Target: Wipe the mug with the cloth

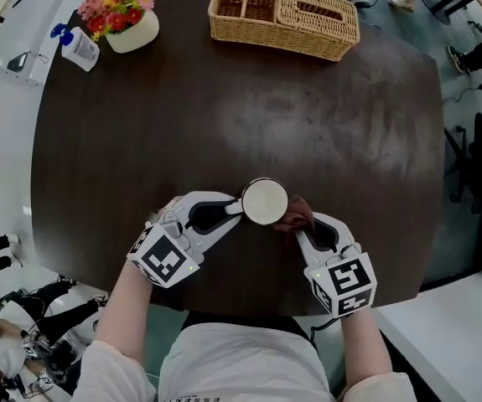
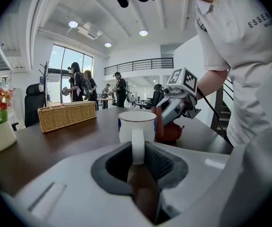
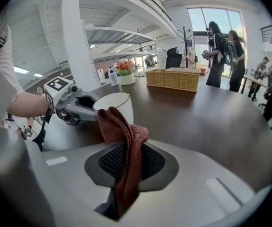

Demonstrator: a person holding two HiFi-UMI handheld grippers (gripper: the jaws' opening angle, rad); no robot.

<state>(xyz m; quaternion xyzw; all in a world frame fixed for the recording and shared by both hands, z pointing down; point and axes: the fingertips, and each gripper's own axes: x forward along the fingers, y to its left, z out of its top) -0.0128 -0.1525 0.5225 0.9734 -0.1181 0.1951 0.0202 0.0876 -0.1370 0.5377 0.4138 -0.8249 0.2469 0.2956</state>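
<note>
L gripper (image 1: pixel 237 208) jaws clamped on handle of mug (image 1: pixel 265 200); R gripper (image 1: pixel 302 231) jaws pinch cloth (image 1: pixel 296 213), touching the upright mug's side; handle points left.

One mug (image 1: pixel 265 201), lower centre of frame. One cloth (image 1: pixel 299 214), just right of mug. Two claws: left claw (image 1: pixel 236 208), right claw (image 1: pixel 301 229). Two forearms: left forearm (image 1: pixel 127 308), right forearm (image 1: pixel 362 342), bottom of frame. One wicker basket (image 1: pixel 284 17), top centre. One flower pot (image 1: pixel 126 19), upper left. One bottle (image 1: pixel 79 48) beside pot. One bench (image 1: pixel 224 124).
</note>
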